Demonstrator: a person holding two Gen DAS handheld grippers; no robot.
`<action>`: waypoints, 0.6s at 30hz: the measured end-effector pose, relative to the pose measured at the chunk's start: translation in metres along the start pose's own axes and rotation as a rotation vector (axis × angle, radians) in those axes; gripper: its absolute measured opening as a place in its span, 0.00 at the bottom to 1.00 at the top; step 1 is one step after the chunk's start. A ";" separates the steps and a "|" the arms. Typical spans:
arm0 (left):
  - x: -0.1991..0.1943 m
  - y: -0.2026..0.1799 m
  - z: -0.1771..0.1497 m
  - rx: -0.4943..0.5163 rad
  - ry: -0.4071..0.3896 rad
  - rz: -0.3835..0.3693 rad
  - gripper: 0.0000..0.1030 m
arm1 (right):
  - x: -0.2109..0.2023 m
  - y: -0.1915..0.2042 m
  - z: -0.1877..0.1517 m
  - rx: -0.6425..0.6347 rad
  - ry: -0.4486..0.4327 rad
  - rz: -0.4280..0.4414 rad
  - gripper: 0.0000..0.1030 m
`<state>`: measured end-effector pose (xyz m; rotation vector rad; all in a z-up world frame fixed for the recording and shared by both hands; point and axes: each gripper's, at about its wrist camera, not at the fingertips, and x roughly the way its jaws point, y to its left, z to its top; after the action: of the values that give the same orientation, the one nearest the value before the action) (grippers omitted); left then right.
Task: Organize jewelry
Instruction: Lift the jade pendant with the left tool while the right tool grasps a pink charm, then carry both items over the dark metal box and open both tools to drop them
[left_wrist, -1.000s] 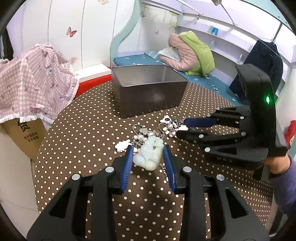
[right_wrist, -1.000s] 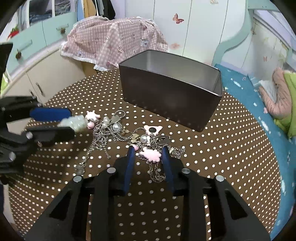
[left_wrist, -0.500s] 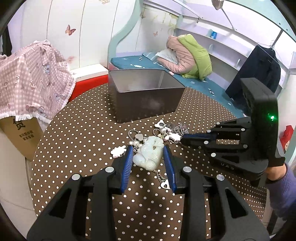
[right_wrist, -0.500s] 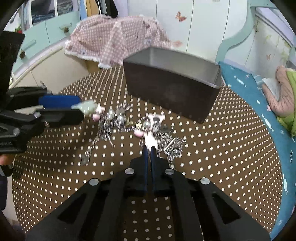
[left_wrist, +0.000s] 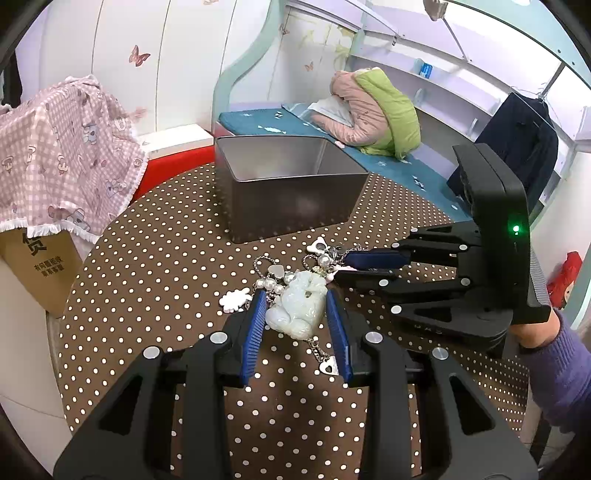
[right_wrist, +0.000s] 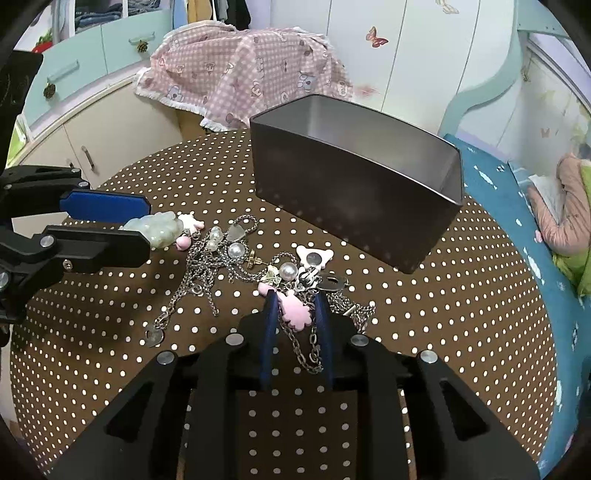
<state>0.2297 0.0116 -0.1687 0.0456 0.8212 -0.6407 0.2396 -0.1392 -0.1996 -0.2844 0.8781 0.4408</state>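
On the polka-dot surface (left_wrist: 147, 258), our left hand-held gripper (left_wrist: 295, 314) clamps the jade pendant (left_wrist: 297, 308); our right hand-held gripper (right_wrist: 297, 314) pinches a pink charm (right_wrist: 293, 308). Both must lift free of the tangled chains (right_wrist: 207, 273), then reach the metal tin (right_wrist: 354, 184).

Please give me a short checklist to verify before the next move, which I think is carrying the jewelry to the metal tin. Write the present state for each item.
1. Left gripper around the jade pendant: ok, the pendant sits between its fingers.
2. Right gripper around the pink charm: ok, the charm is between the blue pads.
3. Firm contact of the pads on both pieces: cannot tell.
4. Chains free of each other: not ok, they lie tangled in one pile, so lifting may drag other pieces along.
5. Metal tin open: ok, no lid on it.
6. Tin contents: cannot tell, its floor is only partly visible.
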 end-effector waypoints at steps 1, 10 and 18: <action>0.000 0.000 0.001 0.000 -0.001 -0.002 0.32 | 0.000 0.000 0.000 -0.005 0.001 -0.010 0.15; -0.010 -0.006 0.018 0.016 -0.033 -0.030 0.32 | -0.031 -0.002 0.000 -0.003 -0.043 -0.002 0.14; -0.023 -0.016 0.065 0.045 -0.098 -0.073 0.32 | -0.082 -0.022 0.023 0.047 -0.157 0.004 0.14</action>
<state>0.2527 -0.0076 -0.1046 0.0246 0.7167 -0.7250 0.2203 -0.1696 -0.1192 -0.2021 0.7342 0.4397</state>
